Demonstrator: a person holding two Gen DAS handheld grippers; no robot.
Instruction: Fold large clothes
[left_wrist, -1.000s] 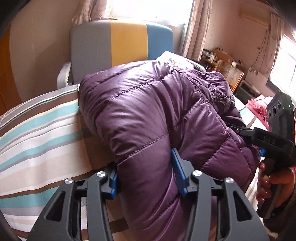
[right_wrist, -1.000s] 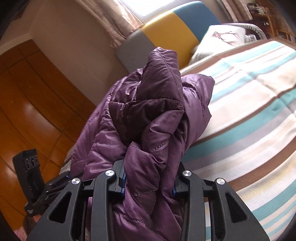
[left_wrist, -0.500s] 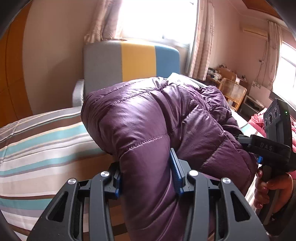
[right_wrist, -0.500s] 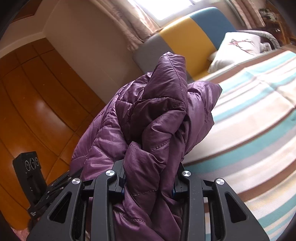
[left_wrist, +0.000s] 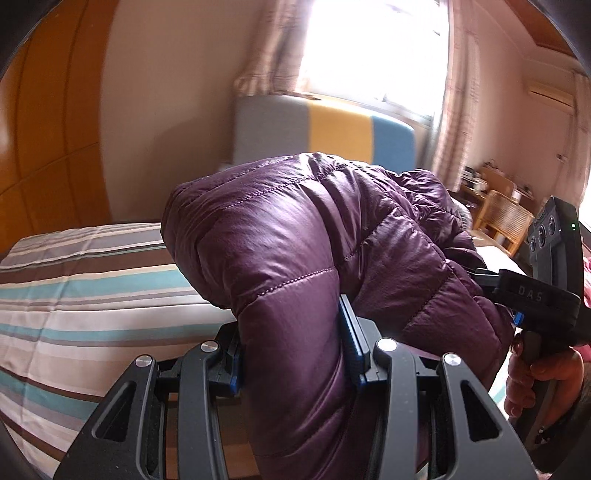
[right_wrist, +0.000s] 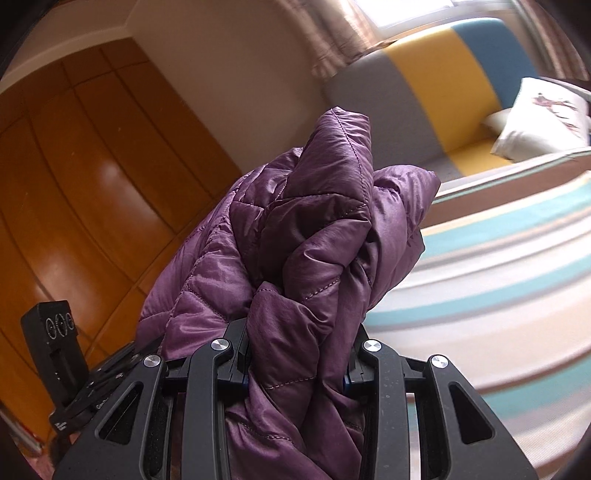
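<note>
A purple quilted down jacket (left_wrist: 295, 240) is bunched up and held above the striped bed (left_wrist: 74, 295). My left gripper (left_wrist: 291, 354) is shut on a thick padded fold of it, blue pads pressed into both sides. In the right wrist view the same purple jacket (right_wrist: 314, 240) rises in a crumpled peak, and my right gripper (right_wrist: 299, 354) is shut on a wad of its fabric. The right gripper (left_wrist: 546, 295) also shows at the right edge of the left wrist view, held by a person's hand (left_wrist: 535, 380). The left gripper's body (right_wrist: 62, 354) shows at lower left of the right wrist view.
The bed carries a cover striped in teal, brown and cream (right_wrist: 498, 295). Beyond it stands a grey, yellow and blue headboard (left_wrist: 325, 133) with a white pillow (right_wrist: 543, 118). Wooden wardrobe doors (right_wrist: 92, 184) fill the left. A wicker chair (left_wrist: 506, 218) stands far right under a curtained window (left_wrist: 369, 48).
Both grippers have risen and swung across the bed with the jacket still clamped. More wall, window and wardrobe show now, less of the bedcover. The jacket hangs higher off the bed.
</note>
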